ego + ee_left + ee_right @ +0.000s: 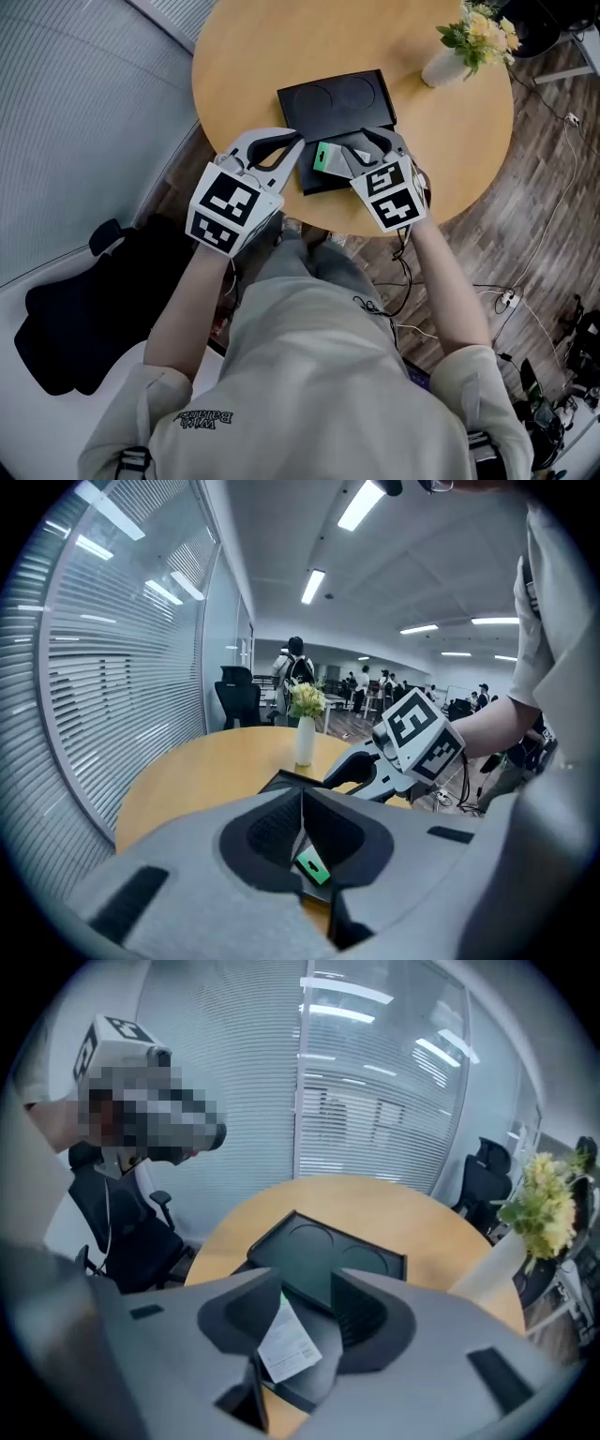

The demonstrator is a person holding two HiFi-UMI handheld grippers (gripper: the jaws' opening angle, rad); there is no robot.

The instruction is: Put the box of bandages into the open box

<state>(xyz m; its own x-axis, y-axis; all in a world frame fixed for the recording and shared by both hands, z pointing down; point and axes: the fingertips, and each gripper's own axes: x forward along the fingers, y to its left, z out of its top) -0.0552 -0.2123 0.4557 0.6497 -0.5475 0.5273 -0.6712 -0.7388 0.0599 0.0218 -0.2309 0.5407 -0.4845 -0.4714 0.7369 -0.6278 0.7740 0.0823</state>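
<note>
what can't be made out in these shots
- Print on the box of bandages: too small and blurred, right gripper view.
- Whether it rests in the open box or is off its floor: head view, right gripper and left gripper crowd it.
- Open box's near side: both gripper views, hidden behind the jaws.
- Flowers: right gripper view, cut by the edge.

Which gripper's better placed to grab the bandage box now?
Right, probably. The right gripper has its jaws apart, with the bandage box showing in the gap just beyond them. The left gripper is shut and would have to open first.
</note>
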